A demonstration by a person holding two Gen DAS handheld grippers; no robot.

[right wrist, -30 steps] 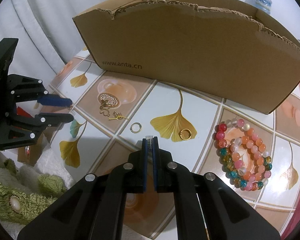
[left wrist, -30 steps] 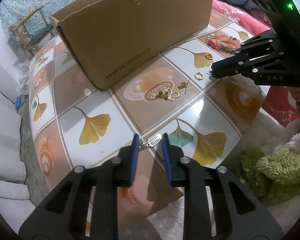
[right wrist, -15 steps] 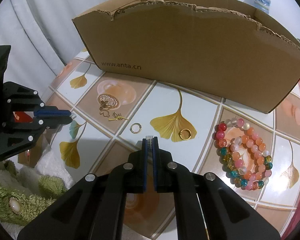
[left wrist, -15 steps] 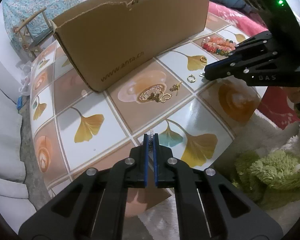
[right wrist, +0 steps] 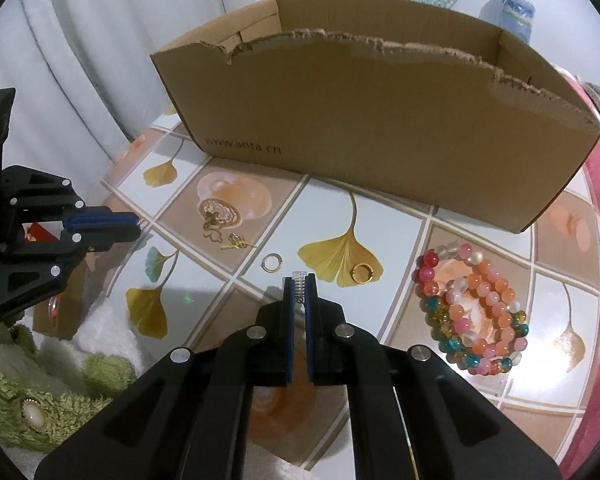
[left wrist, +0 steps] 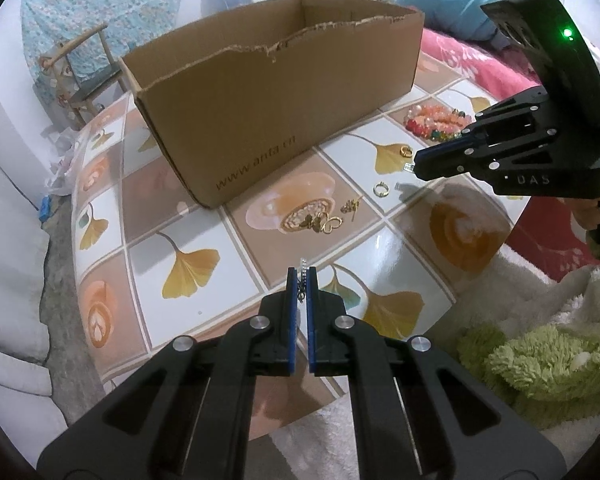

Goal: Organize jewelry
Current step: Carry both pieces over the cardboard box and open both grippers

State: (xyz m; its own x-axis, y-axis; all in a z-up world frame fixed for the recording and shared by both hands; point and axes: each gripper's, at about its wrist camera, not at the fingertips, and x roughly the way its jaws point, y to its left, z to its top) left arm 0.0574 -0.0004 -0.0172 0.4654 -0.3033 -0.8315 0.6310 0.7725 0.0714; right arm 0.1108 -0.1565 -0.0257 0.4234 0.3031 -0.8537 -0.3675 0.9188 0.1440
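A torn-edged cardboard box [left wrist: 276, 104] printed "www.anta.cn" stands at the back of the ginkgo-patterned tiled table [left wrist: 188, 268]. In front of it lie a gold chain pile [left wrist: 312, 222], a small gold charm [left wrist: 350, 206], two gold rings [right wrist: 273, 262] [right wrist: 363, 273] and a heap of beaded bracelets [right wrist: 472, 312]. The left gripper [left wrist: 301, 274] has its jaws clamped on a small rhinestone piece with a dangling chain [left wrist: 302, 270], held above the table. The right gripper [right wrist: 299, 282] is likewise closed on a small rhinestone bar [right wrist: 300, 278]. Only the left view shows "UAS" on the right gripper's body; only the right view shows the bracelets fully. Green shaggy fabric [left wrist: 540, 364] lies beside the table
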